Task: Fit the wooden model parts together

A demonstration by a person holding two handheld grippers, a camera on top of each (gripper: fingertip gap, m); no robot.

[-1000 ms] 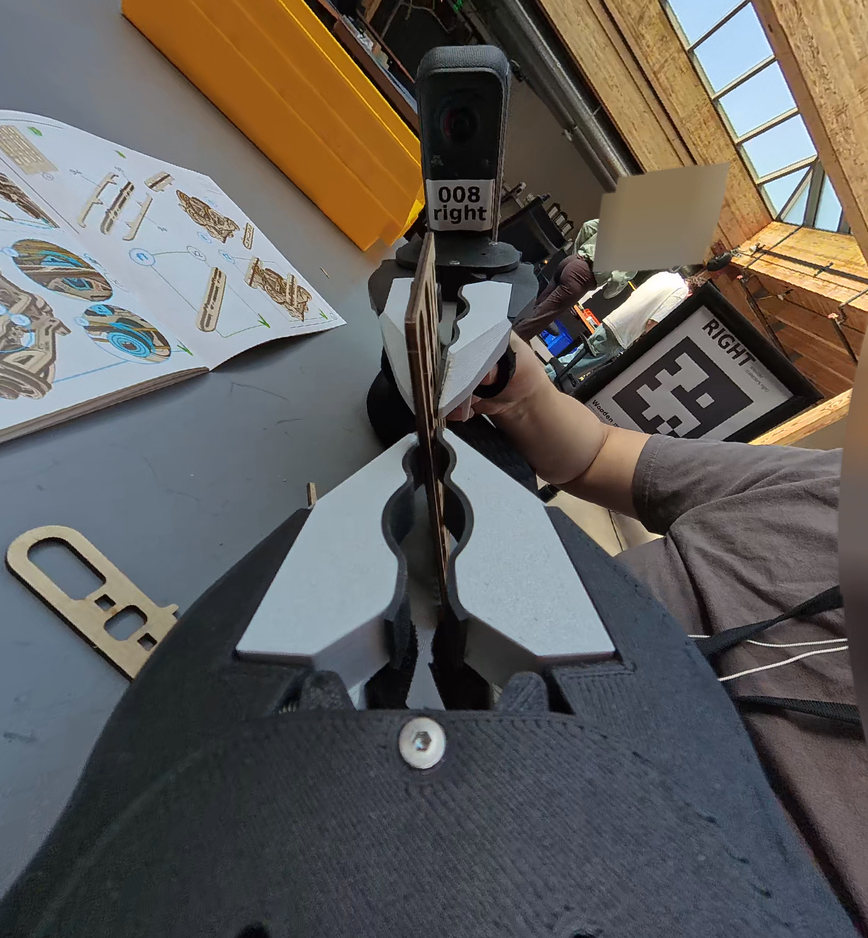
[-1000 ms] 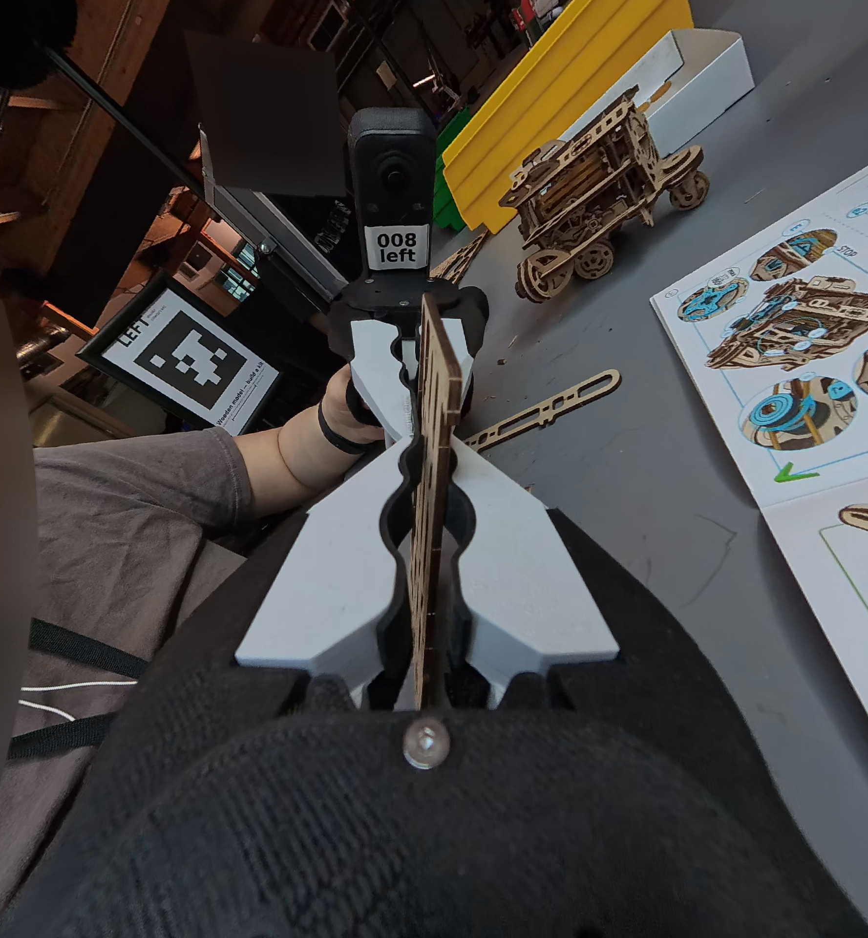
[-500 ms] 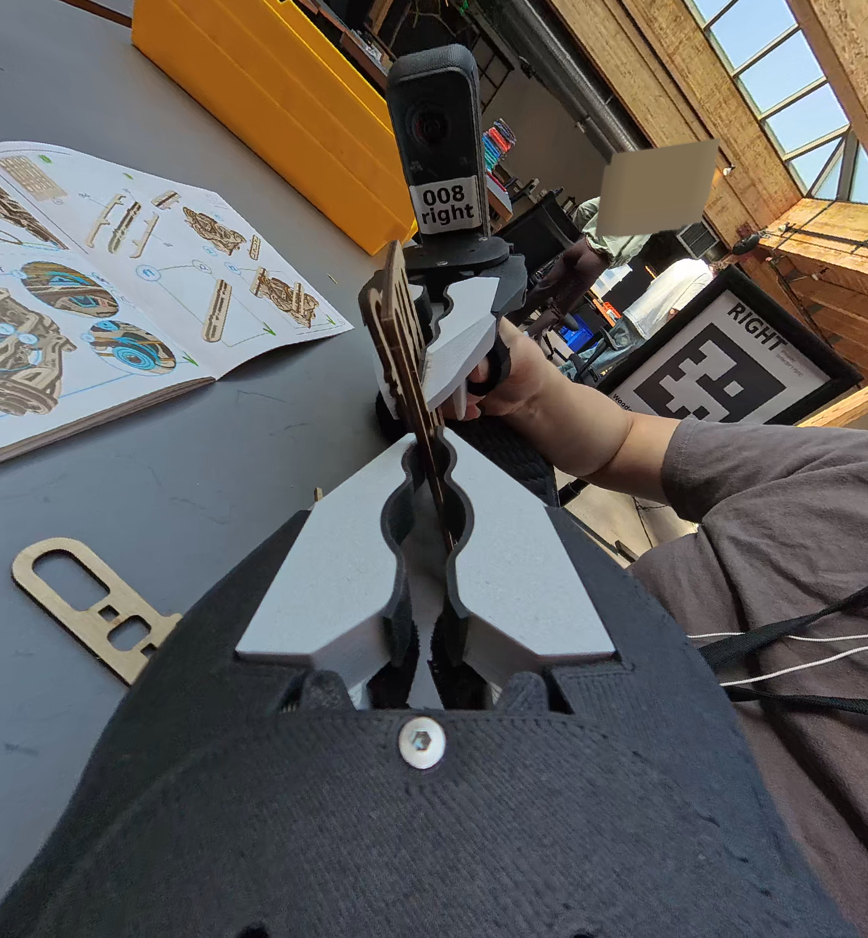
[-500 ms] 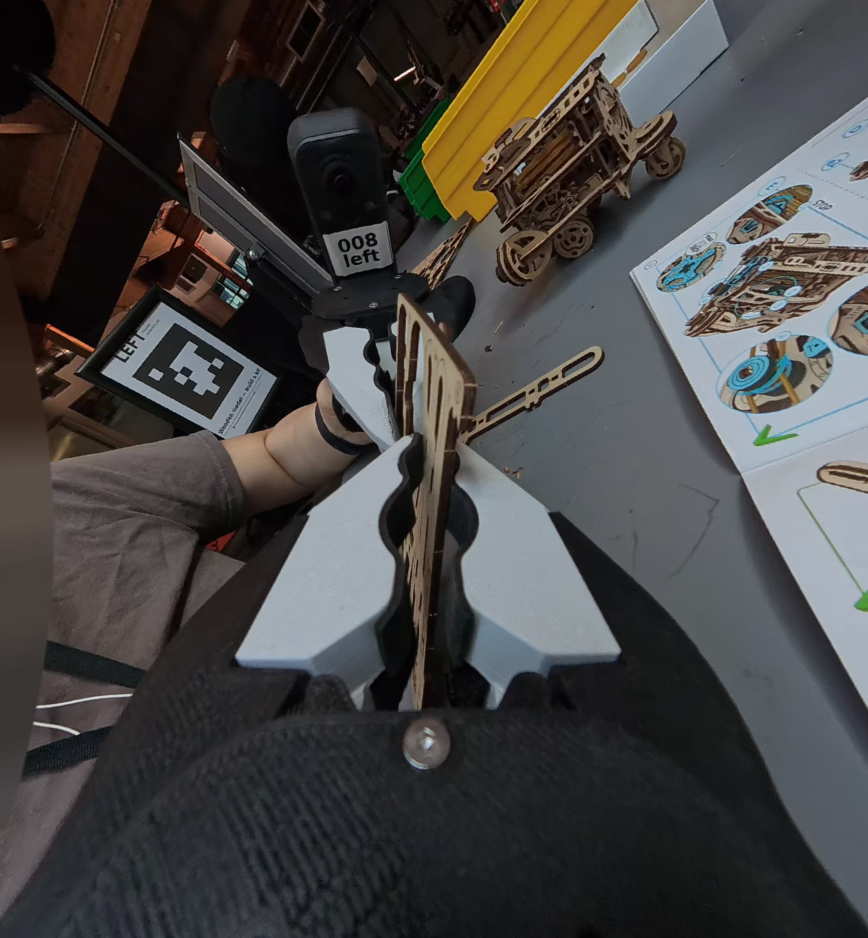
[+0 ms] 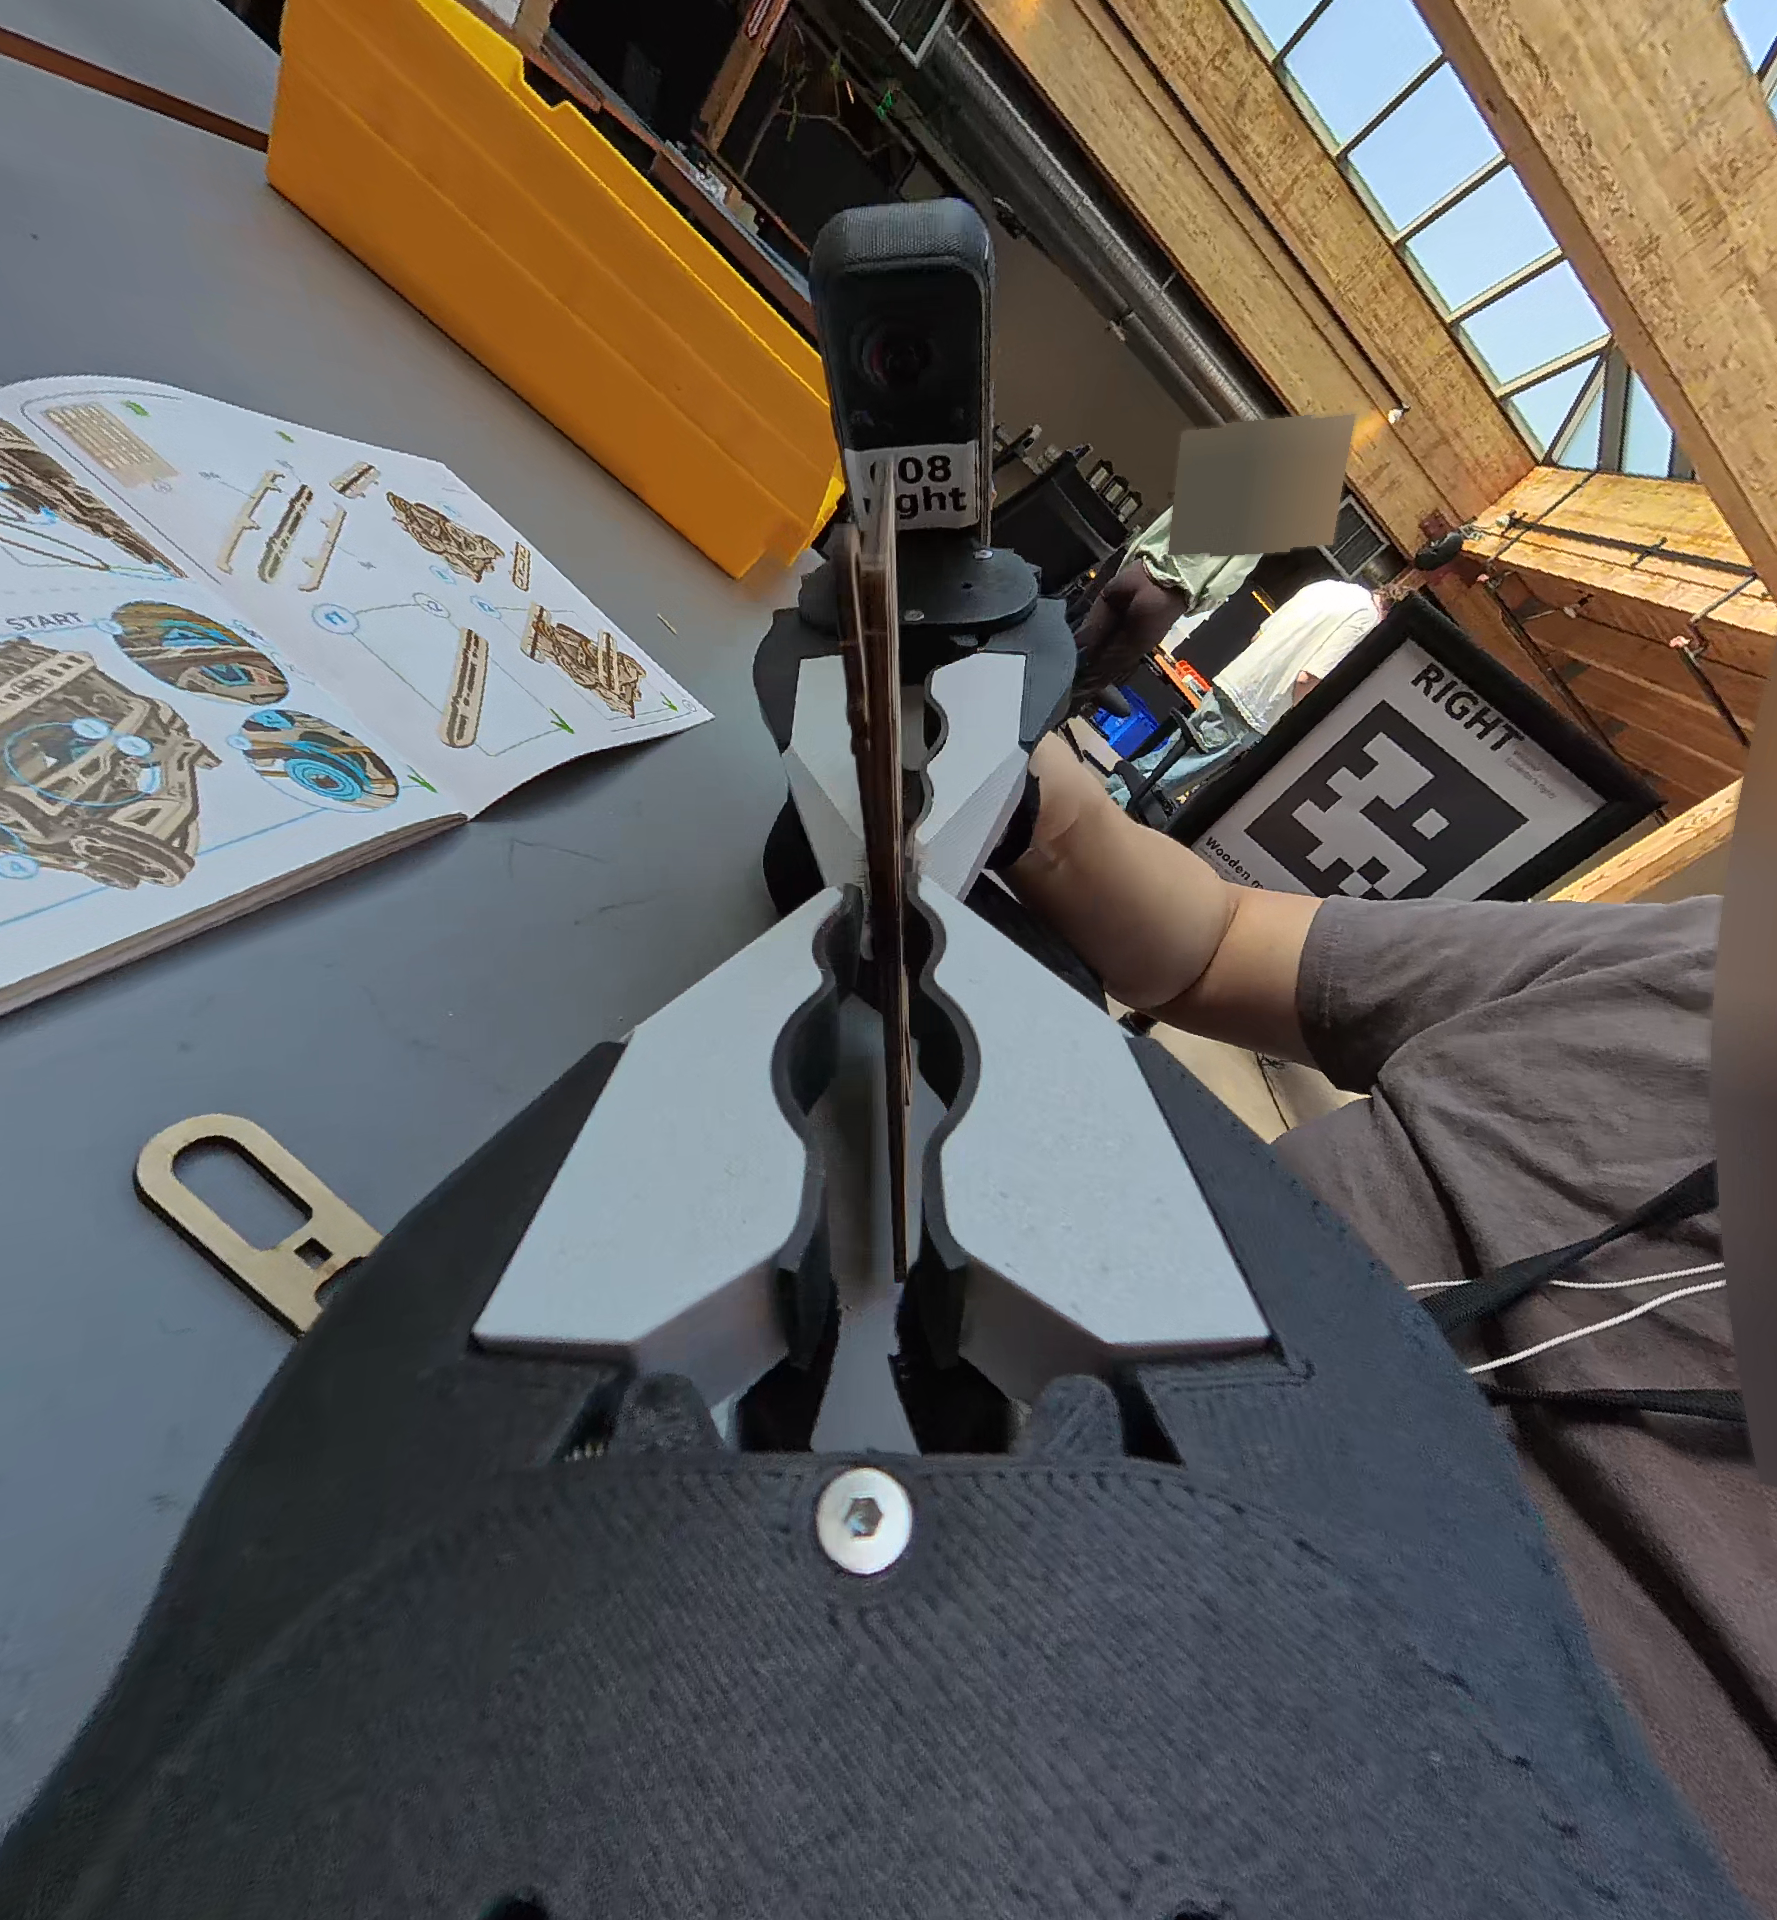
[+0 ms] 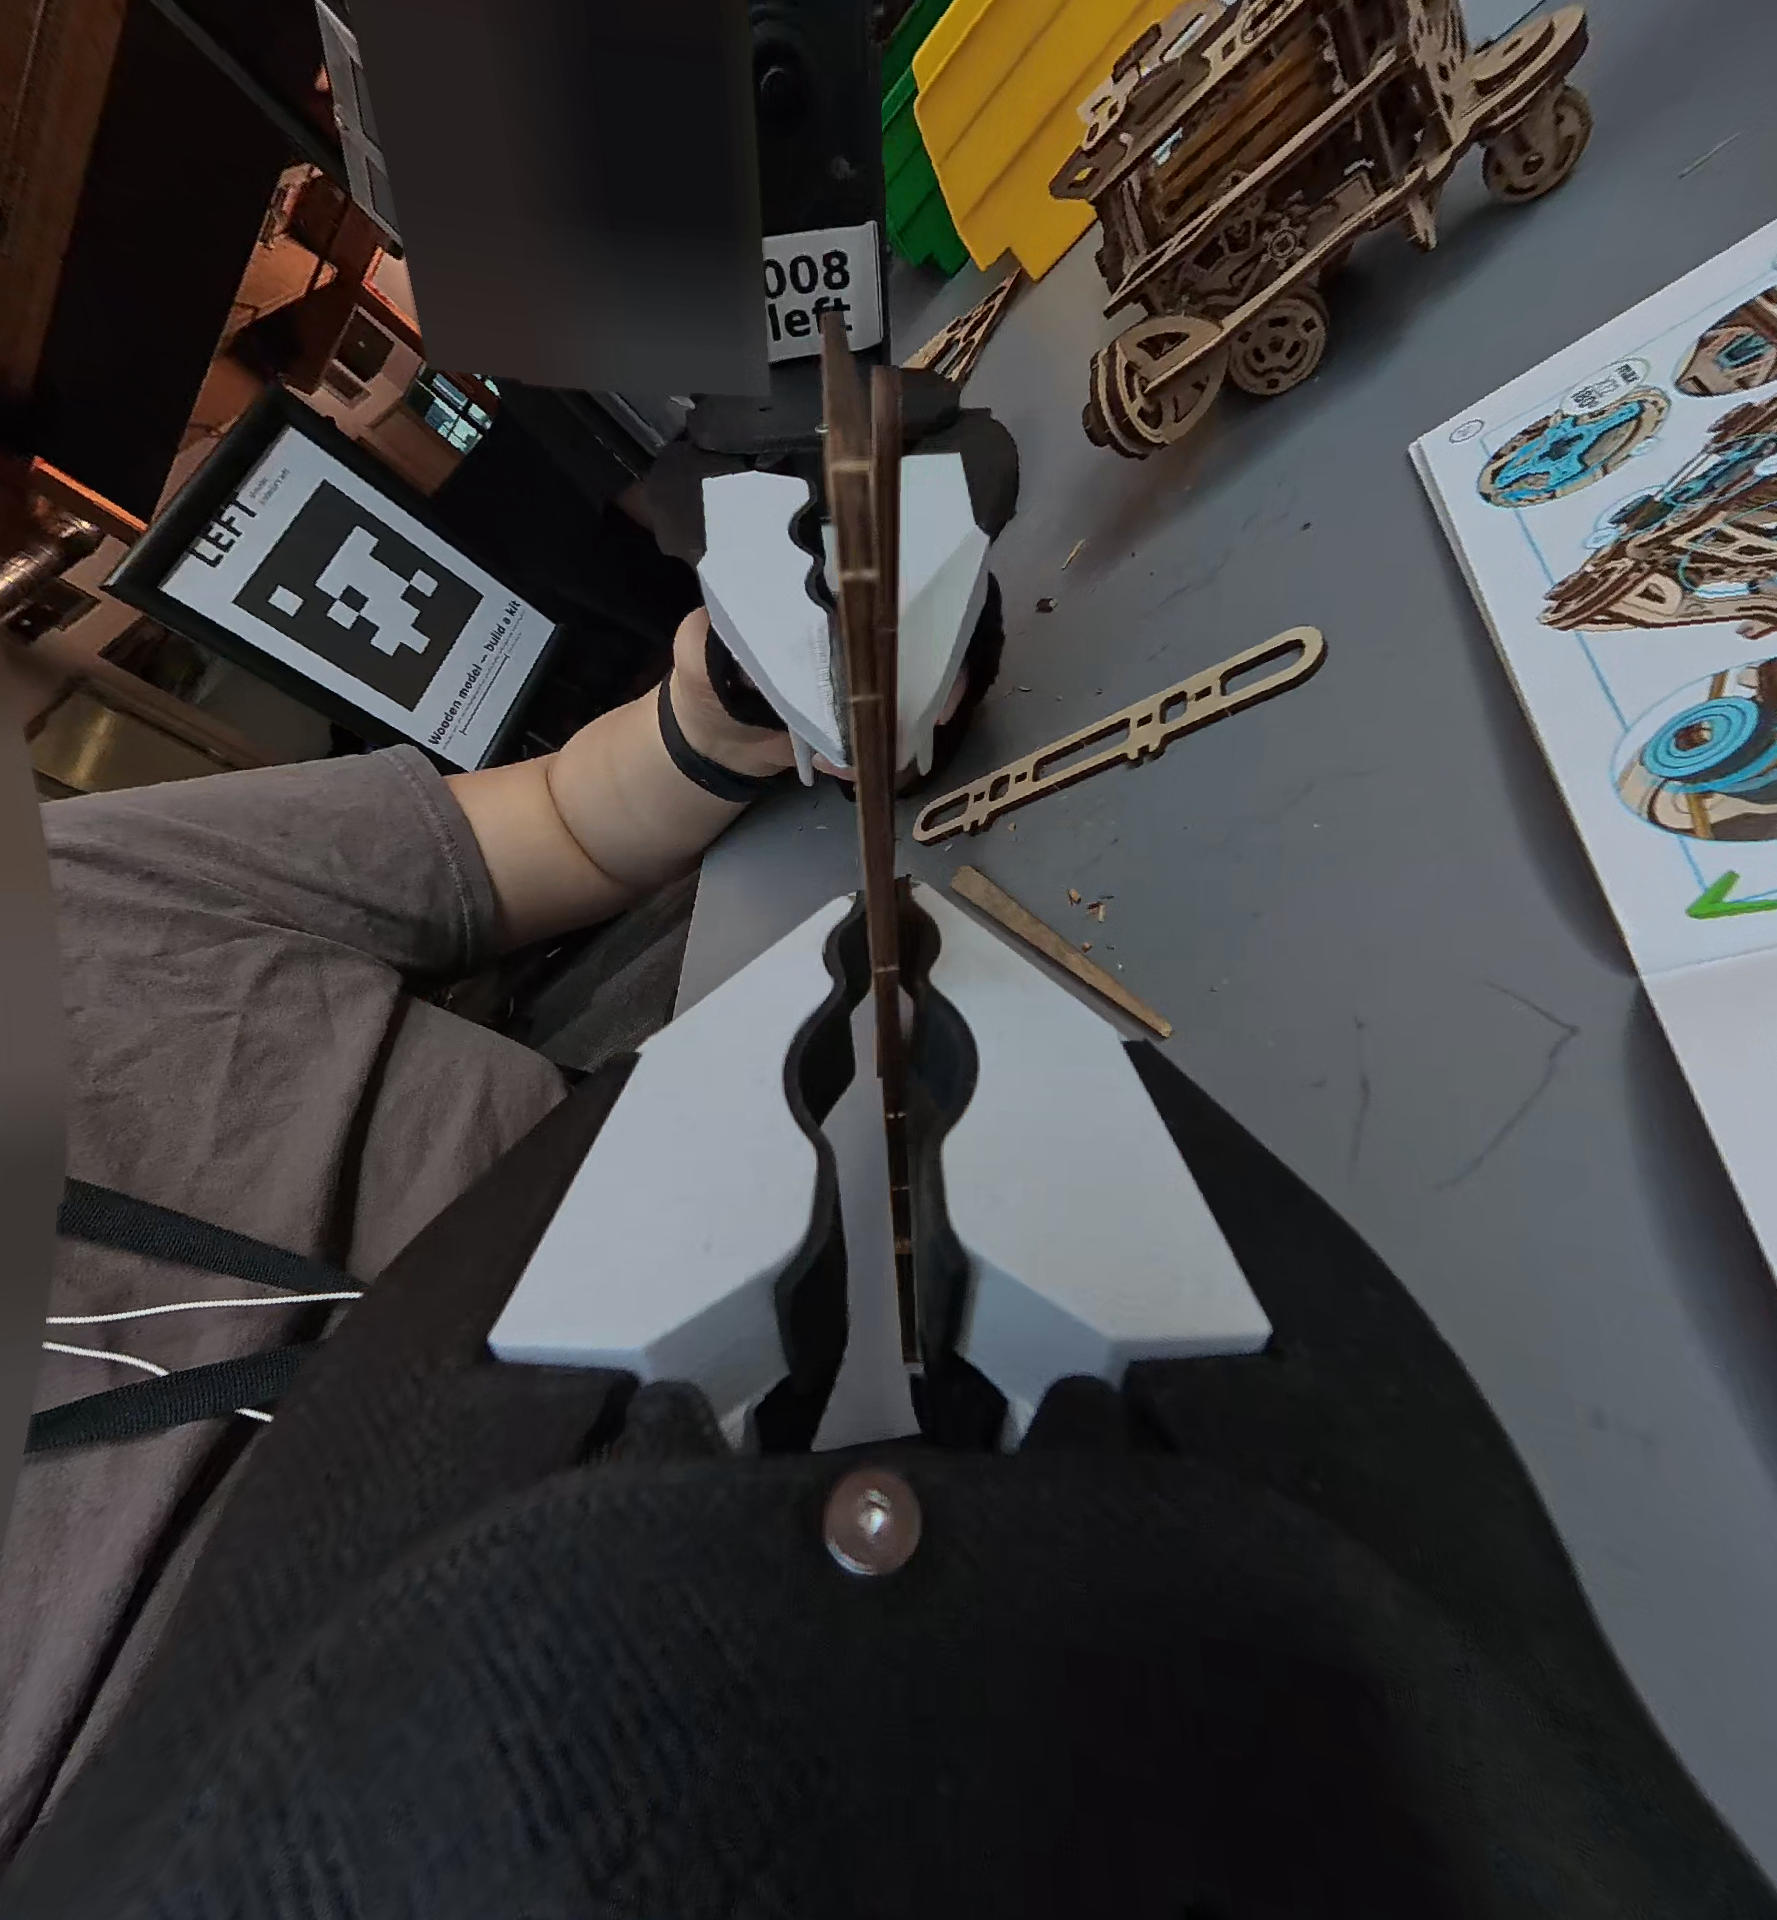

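Both grippers meet tip to tip above the grey table [image 5: 551,935]. My left gripper [image 5: 879,899] is shut on a thin wooden plate [image 5: 886,1039] seen edge-on, which runs up between the facing fingers of my right gripper [image 5: 896,847]. In the right wrist view my right gripper [image 6: 884,899] is shut on a thin wooden plate [image 6: 879,790] that reaches into my left gripper [image 6: 868,764]. Near its top end the wood shows two thin layers [image 6: 858,436] side by side. I cannot tell how the layers are joined.
An open instruction booklet [image 5: 188,675] lies on the table and also shows in the right wrist view [image 6: 1642,623]. A slotted wooden strip [image 6: 1123,748], a thin stick [image 6: 1060,956], a built wooden vehicle [image 6: 1279,208] and a yellow bin [image 5: 551,239] are nearby. A person's arm [image 5: 1154,935] is close. My two grippers' fingertips are within a few centimetres of each other.
Half a second ago the held wood leaned to one side. Now it stands straight and edge-on again, and the two grippers are closer together, fingertips almost touching.
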